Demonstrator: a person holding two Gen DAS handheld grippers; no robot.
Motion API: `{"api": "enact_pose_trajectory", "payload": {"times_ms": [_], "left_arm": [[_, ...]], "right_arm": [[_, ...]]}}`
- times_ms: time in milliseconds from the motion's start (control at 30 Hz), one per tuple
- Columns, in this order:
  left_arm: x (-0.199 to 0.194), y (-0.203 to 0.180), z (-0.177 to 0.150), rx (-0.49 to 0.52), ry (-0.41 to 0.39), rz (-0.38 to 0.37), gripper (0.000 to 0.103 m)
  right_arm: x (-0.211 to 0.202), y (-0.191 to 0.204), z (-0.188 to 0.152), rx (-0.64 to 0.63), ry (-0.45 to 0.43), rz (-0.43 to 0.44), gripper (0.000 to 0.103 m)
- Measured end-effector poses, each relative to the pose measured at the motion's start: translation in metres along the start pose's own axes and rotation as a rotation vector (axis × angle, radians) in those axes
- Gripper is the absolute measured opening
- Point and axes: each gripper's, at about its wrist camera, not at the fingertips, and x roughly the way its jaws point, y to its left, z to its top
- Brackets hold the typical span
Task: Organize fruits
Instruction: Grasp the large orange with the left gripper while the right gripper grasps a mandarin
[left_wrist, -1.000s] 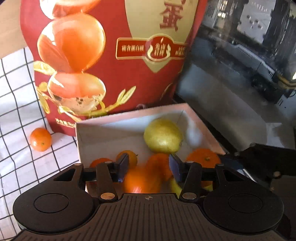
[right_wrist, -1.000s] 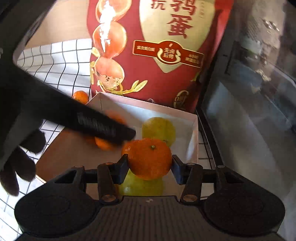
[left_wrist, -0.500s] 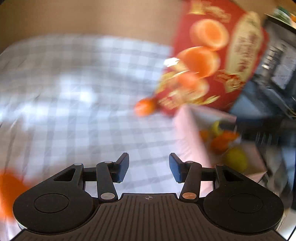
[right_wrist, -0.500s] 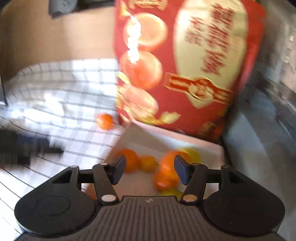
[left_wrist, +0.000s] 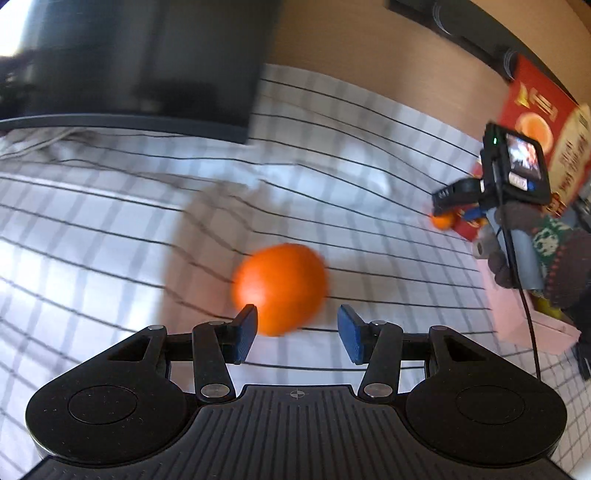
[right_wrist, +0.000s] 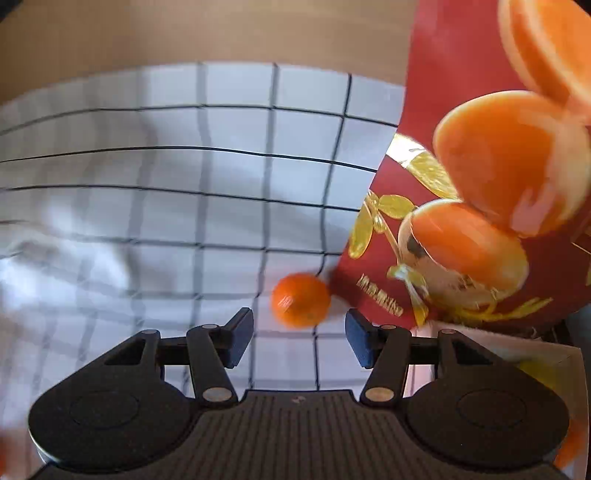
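The checked cloth (left_wrist: 110, 229) covers the table, and places here are given from the red carton (right_wrist: 461, 221) standing on it. Against the carton's foot sits the pale box (left_wrist: 532, 332), where a yellow fruit shows.

Well away from the carton across the cloth lies a large orange (left_wrist: 280, 284), blurred, just ahead of the left gripper (left_wrist: 295, 334). Its jaws stand partly apart and empty; the left pad overlaps the orange's edge, but whether it touches I cannot tell.

Right at the carton's near corner sits a small mandarin (right_wrist: 301, 300), almost touching the cardboard. The right gripper (right_wrist: 299, 338) hangs just short of it, jaws apart with nothing between the pads. In the left wrist view a gloved hand (left_wrist: 517, 243) carries that gripper beside the carton.

Both fruits look light, round and apt to roll, with smooth skin that yields if squeezed. I would take each across its widest middle, pads level, closing gently. The mandarin's nearness to the carton leaves little room for the right-hand pad.

A second ago both grippers were over the box, the right one clamped on an orange. That fruit is gone from its jaws, which opened and have just been closing a little. The left gripper has swung off to the open cloth.
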Motion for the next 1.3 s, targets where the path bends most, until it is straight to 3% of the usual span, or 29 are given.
{"api": "enact_pose_trajectory", "payload": {"times_ms": [100,200,267,467,567,700,833,1000,1233,1300], "left_arm": [[-0.006,0.018,0.0,-0.023,-0.002,0.024,0.053],[-0.007,0.03,0.0,-0.04,0.008,0.033,0.053],[-0.007,0.033,0.0,-0.038,0.013,0.028,0.053],[-0.001,0.022,0.012,0.015,-0.018,0.004,0.053],[0.004,0.017,0.021,0.043,-0.039,0.012,0.053],[0.014,0.008,0.029,0.097,-0.044,0.047,0.053],[0.027,-0.003,0.027,0.167,-0.017,0.09,0.052],[0.029,-0.016,0.022,0.233,-0.042,0.088,0.052],[0.036,-0.031,0.017,0.26,0.013,-0.012,0.056],[0.036,-0.037,0.012,0.282,0.003,-0.004,0.056]], "right_arm": [[0.021,0.012,0.007,-0.015,-0.008,-0.09,0.055],[0.035,0.012,0.011,0.008,0.009,-0.105,0.055],[0.038,0.01,0.01,0.021,0.009,-0.083,0.041],[0.015,0.012,-0.004,-0.014,0.007,-0.01,0.041],[-0.022,0.012,-0.025,0.021,0.012,0.1,0.041],[-0.081,0.026,-0.066,-0.063,-0.033,0.227,0.041],[-0.124,0.038,-0.111,-0.126,-0.03,0.289,0.041],[-0.158,0.042,-0.168,-0.219,-0.086,0.256,0.041],[-0.163,0.024,-0.195,-0.2,-0.065,0.212,0.041],[-0.162,0.021,-0.2,-0.202,-0.063,0.217,0.041]]}}
